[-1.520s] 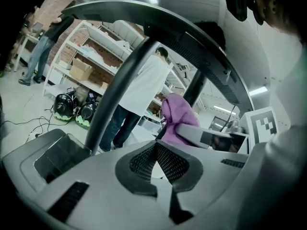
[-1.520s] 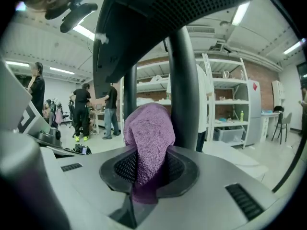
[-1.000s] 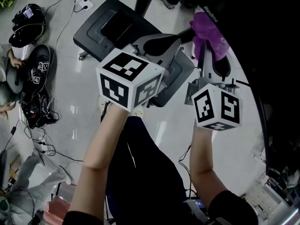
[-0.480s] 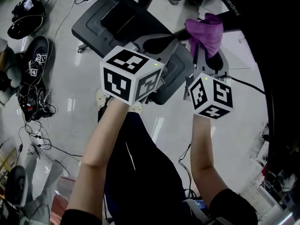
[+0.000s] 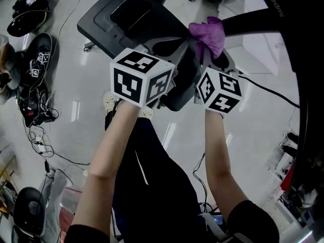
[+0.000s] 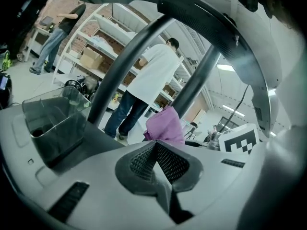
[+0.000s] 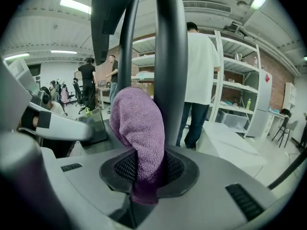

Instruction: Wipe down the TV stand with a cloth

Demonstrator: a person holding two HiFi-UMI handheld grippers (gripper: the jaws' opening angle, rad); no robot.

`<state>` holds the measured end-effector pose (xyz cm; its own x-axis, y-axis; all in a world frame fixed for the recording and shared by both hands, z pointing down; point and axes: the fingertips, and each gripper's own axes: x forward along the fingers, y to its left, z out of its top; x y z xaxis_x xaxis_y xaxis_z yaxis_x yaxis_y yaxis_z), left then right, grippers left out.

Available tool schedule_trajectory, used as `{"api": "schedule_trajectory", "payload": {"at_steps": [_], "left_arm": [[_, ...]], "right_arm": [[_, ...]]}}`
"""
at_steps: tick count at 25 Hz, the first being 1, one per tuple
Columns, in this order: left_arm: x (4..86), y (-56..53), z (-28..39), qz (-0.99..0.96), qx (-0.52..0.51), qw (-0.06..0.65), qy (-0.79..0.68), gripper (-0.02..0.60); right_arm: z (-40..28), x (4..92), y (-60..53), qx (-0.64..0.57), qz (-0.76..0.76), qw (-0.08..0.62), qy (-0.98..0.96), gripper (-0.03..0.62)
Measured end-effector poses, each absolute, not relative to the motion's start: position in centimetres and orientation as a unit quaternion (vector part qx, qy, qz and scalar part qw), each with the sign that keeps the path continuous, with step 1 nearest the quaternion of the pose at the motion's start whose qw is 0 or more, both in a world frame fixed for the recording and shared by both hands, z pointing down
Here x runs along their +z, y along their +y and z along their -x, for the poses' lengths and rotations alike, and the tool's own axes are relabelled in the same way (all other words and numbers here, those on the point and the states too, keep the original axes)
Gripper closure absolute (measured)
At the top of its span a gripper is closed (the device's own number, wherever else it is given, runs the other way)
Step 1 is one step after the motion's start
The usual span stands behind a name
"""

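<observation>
Pinching the purple cloth [image 7: 139, 128] between closed fingers, the right gripper [image 7: 144, 176] leaves its free end bulging ahead of them, beside the TV stand's post [image 7: 170, 56], likely for rubbing. On the left gripper [image 6: 156, 159] the fingers meet, empty.

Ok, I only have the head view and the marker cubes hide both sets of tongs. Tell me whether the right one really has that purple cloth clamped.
Observer: Yes. In the right gripper view the right tongs are shut on the purple cloth, which stands up from between them.
Operator: Now give me the left one.
Observer: The left gripper view shows the left tongs closed together with nothing between them. The cloth shows only beyond their tips.
</observation>
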<state>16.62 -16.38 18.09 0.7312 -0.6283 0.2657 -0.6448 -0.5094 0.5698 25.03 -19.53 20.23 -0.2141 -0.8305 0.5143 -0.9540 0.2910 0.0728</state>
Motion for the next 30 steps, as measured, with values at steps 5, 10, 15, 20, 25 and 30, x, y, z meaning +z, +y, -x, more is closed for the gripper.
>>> {"api": "schedule_trajectory", "payload": {"at_steps": [5, 10, 15, 20, 25, 30], "left_arm": [[19.5, -16.0, -16.5, -0.864, 0.022, 0.344, -0.367, 0.577], [20.4, -16.0, -16.6, -0.861, 0.029, 0.352, -0.367, 0.577], [20.5, -15.8, -17.1, -0.859, 0.031, 0.357, -0.366, 0.577], [19.1, -15.1, -17.4, -0.862, 0.03, 0.352, -0.363, 0.577], [16.9, -15.0, -17.7, -0.87, 0.02, 0.342, -0.354, 0.577], [12.9, -15.7, -18.5, -0.885, 0.009, 0.315, -0.342, 0.577]], "right_arm": [[-25.1, 23.4, -19.4, 0.172, -0.572, 0.257, -0.76, 0.505], [-25.2, 24.9, -19.4, 0.189, -0.56, 0.278, -0.758, 0.505], [-25.4, 24.3, -18.8, 0.189, -0.56, 0.272, -0.759, 0.505], [-26.4, 21.6, -17.4, 0.175, -0.58, 0.251, -0.755, 0.505], [-28.3, 16.8, -16.1, 0.14, -0.619, 0.213, -0.743, 0.505], [-30.0, 11.3, -15.8, 0.128, -0.646, 0.156, -0.736, 0.505]]}}
